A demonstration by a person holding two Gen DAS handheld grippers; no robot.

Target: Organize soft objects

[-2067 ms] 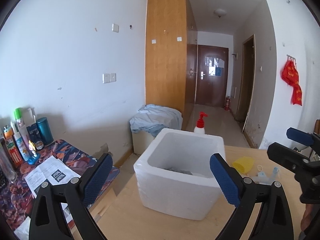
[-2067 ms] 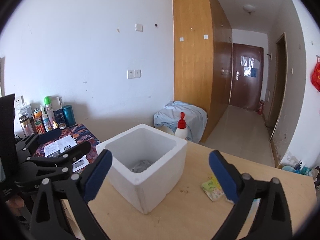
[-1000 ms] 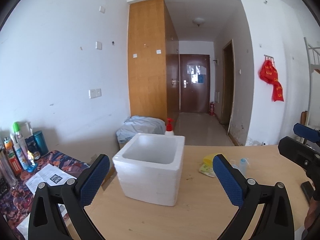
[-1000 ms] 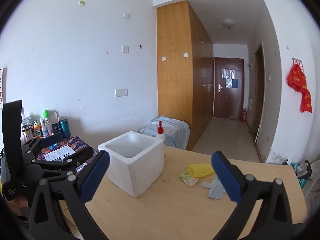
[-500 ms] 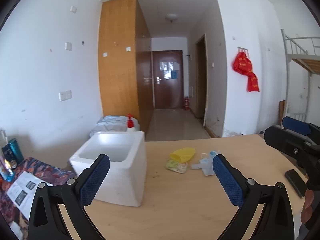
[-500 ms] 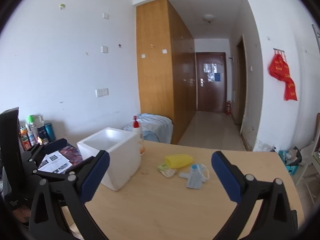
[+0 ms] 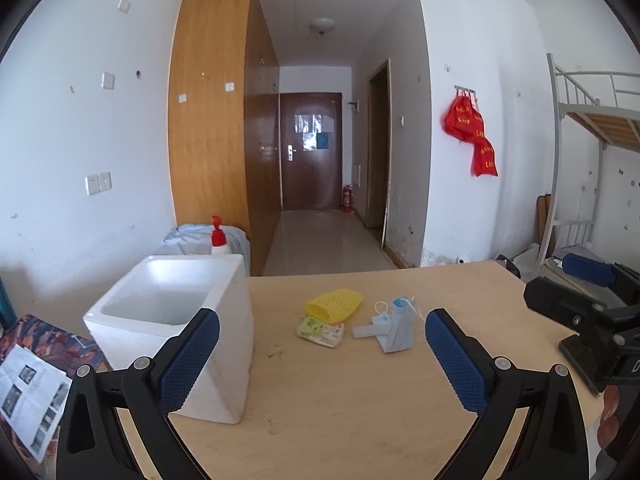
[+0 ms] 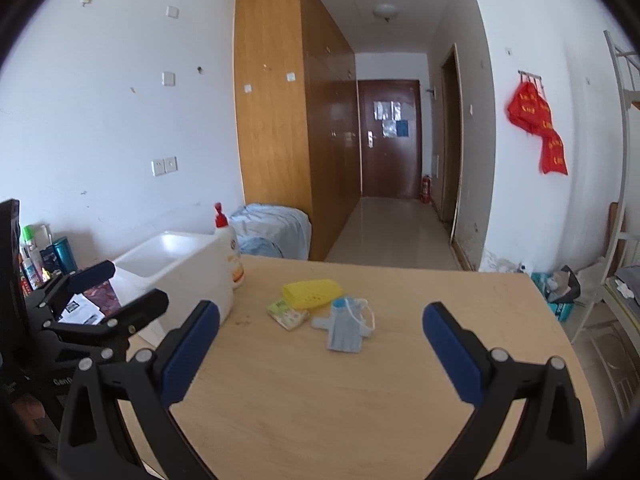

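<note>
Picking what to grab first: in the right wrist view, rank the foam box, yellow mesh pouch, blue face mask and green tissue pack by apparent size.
1. Foam box
2. Yellow mesh pouch and blue face mask: too alike to rank
3. Green tissue pack

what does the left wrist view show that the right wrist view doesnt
Only the left wrist view: the bunk bed frame at right and the leaflet at lower left.

Only the right wrist view: the toiletry bottles by the wall and the lotion bottle's orange label.

Both: the open foam box, yellow pouch, tissue packet and face masks on the table, plus the other open tool.
</note>
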